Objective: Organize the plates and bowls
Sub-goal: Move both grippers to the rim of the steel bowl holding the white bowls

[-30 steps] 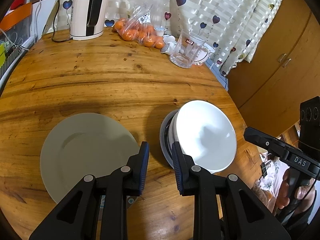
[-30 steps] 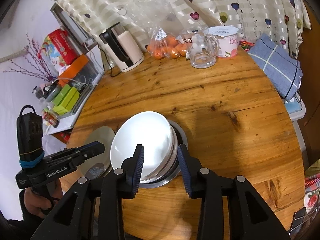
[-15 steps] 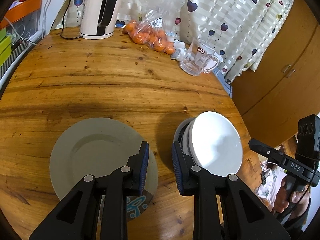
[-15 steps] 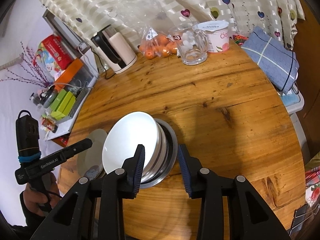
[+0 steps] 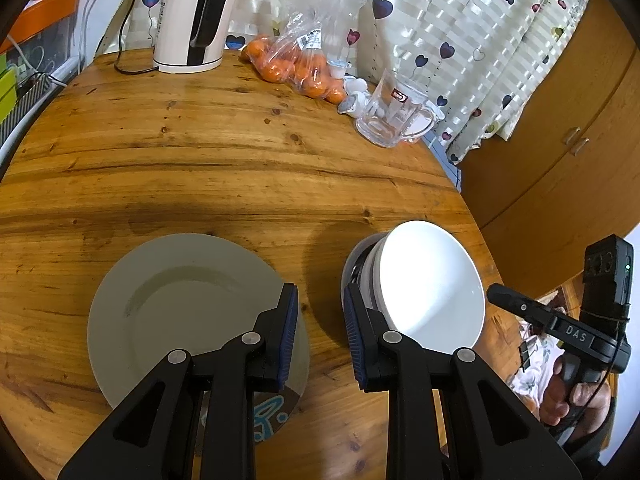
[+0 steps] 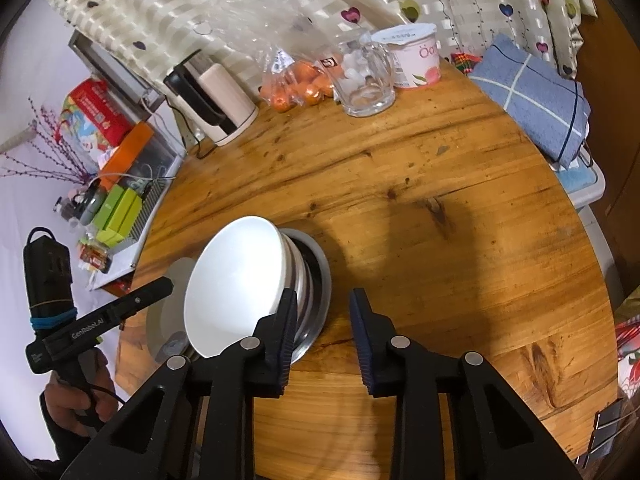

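A stack of white bowls sits in a metal dish on the round wooden table; the stack shows in the right wrist view too. A pale plate lies to its left, with the edge of a patterned plate under it. My left gripper is open and empty, hovering over the gap between plate and bowls. My right gripper is open and empty, above the near rim of the metal dish. Each gripper shows at the edge of the other's view.
At the table's far side stand a kettle, a bag of oranges, a glass mug and a yogurt tub. A blue folded cloth lies at the right edge. Wooden cabinets stand to the right.
Both grippers have drawn back and up from the dishes, so the bowls and plate look smaller and farther off. The plate and bowls have stayed in place. Jaws unchanged.
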A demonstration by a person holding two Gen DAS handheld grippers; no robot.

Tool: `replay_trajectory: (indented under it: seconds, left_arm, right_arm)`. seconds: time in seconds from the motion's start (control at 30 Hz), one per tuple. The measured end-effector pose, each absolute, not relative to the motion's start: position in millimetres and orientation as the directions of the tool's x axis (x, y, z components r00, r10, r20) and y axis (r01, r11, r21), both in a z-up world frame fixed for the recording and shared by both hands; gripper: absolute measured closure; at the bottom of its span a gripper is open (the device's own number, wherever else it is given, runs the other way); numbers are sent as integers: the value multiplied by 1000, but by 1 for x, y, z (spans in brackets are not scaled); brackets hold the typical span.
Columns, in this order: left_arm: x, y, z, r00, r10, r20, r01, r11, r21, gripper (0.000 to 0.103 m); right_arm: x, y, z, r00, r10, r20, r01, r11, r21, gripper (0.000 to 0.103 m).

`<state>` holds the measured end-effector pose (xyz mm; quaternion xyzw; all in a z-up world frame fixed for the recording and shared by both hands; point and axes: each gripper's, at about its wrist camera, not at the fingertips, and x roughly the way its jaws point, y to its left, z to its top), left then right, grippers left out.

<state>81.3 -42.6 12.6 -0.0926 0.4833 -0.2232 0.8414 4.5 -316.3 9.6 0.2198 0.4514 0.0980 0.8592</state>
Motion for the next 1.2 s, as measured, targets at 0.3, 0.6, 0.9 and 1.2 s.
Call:
replay_trajectory:
  seconds: [0.3,0.6,0.9,1.2]
  left_arm:
    - [86,-47,11,423,-468,-776,293,881,-372,78]
    - [88,-49,11,420,-474,-774,293,878,-379,78]
    - [88,-49,10,405,-497,-767,279,866,-414,78]
    - [57,-48,8,381,-513,-769,308,855,-418,78]
  right_arm:
    - [9,-318,-6,545,392,-741,41,871,490,79]
    - [10,-319,-10,535,396,-746,48,868,495,79]
    - [11,-318,-11,533,398,-746,47,867,496,79]
    - [7,-316,-12,535,398,-746,44,868,494,79]
